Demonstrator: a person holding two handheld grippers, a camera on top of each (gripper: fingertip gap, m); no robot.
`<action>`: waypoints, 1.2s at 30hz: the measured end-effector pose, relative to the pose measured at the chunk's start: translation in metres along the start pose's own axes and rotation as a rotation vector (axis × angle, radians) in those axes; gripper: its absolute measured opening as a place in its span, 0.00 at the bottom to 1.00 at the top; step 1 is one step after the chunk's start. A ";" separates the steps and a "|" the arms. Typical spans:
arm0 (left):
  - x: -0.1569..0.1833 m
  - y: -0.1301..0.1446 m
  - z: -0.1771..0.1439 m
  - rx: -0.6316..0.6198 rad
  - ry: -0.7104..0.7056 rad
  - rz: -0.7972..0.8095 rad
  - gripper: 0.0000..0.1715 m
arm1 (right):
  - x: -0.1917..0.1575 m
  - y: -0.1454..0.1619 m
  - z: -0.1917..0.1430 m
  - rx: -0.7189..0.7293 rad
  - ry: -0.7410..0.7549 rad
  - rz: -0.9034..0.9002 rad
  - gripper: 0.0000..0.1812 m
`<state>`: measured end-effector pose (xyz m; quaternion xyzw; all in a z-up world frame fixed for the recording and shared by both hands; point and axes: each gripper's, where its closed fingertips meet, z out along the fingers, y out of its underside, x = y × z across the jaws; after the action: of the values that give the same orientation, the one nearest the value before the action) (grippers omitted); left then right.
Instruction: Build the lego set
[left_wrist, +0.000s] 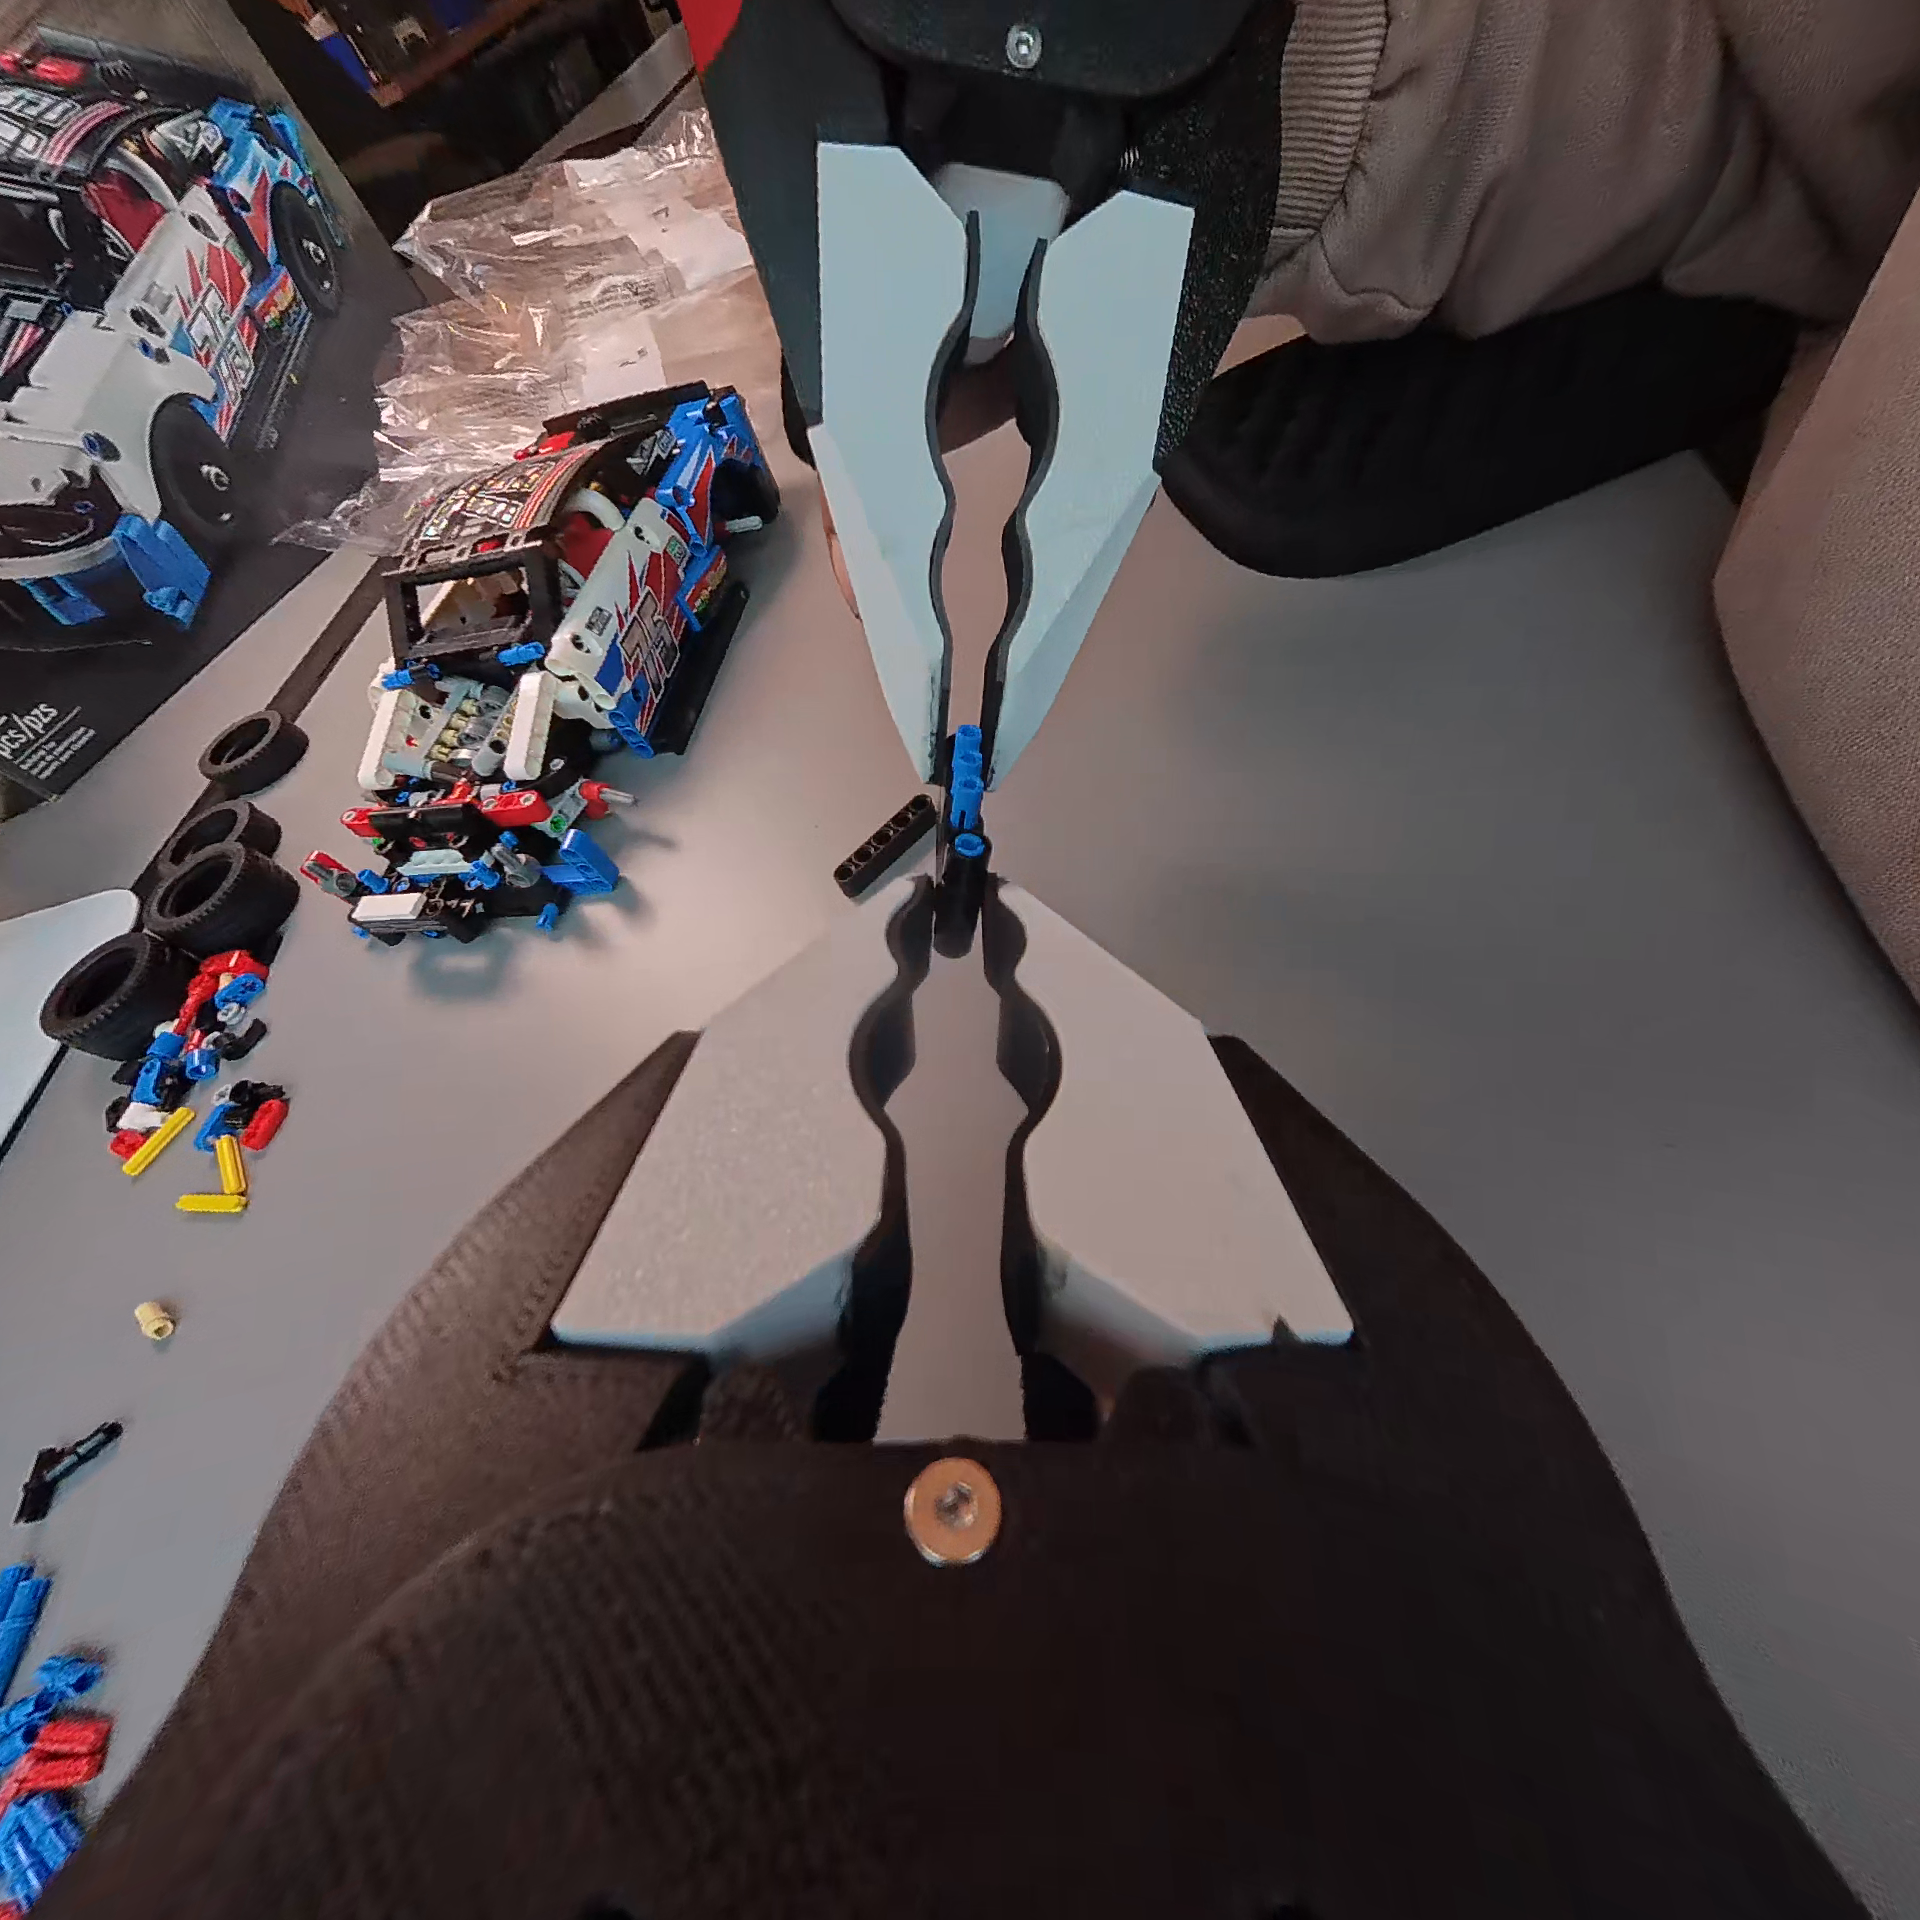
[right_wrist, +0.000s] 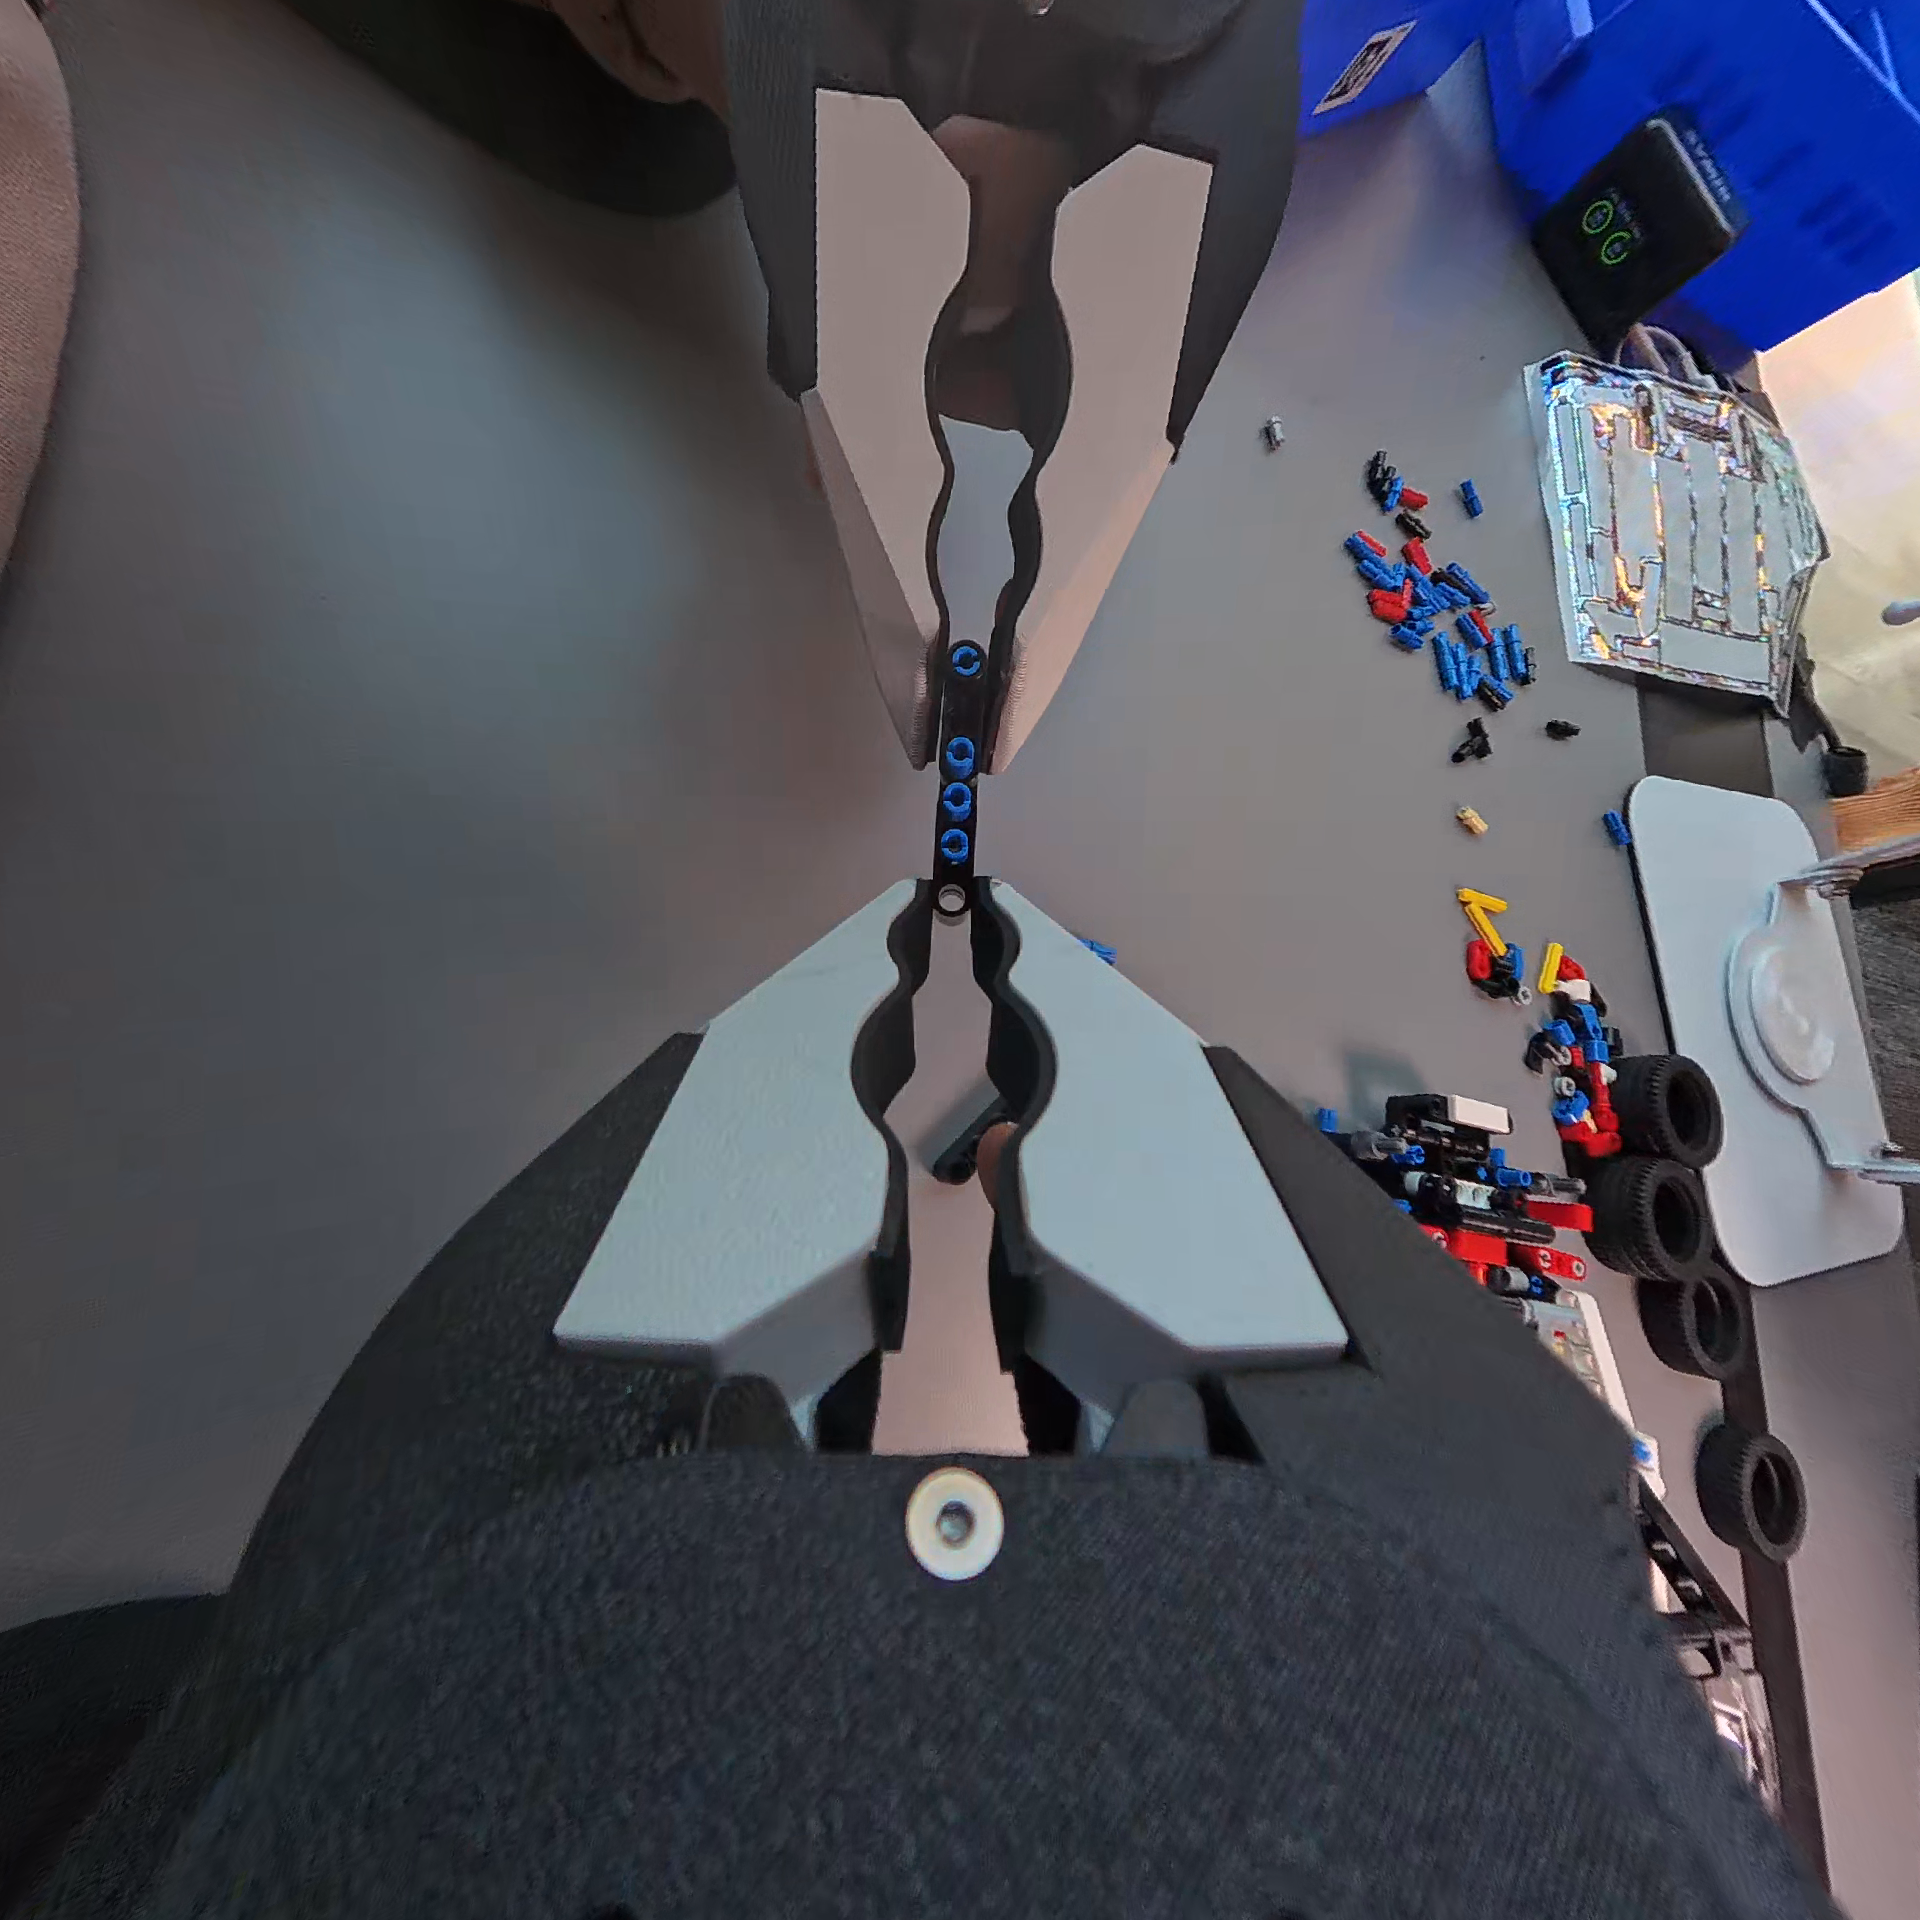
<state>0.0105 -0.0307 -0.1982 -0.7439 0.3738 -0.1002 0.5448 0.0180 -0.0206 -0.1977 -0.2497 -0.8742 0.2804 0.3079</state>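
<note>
Black beam (right_wrist: 954, 790) pinched between both hand-held grippers, left (left_wrist: 954, 914), right (right_wrist: 951, 902); uneven squeeze could pop blue pins (right_wrist: 957, 798) loose.

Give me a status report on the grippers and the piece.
Left gripper shut on black beam. Right gripper shut on its other end. Spare beam on table, clear of both.

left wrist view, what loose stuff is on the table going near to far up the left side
blue and red pin pile → small black piece → tan stud → yellow axles → black tyres → part-built car → clear plastic bags
</note>
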 end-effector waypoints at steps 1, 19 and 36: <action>0.000 0.000 0.000 0.002 -0.002 0.004 0.04 | 0.000 0.000 0.000 -0.003 -0.004 0.000 0.03; -0.064 0.011 -0.051 0.031 -0.295 0.130 0.03 | 0.043 0.033 0.005 0.075 -0.097 0.336 0.07; -0.071 0.026 -0.055 -0.009 -0.299 0.089 0.03 | 0.027 0.051 0.065 -0.233 -0.431 0.084 0.02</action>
<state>-0.0811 -0.0273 -0.1816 -0.7358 0.3214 0.0378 0.5949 -0.0305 0.0106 -0.2623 -0.2540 -0.9350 0.2370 0.0713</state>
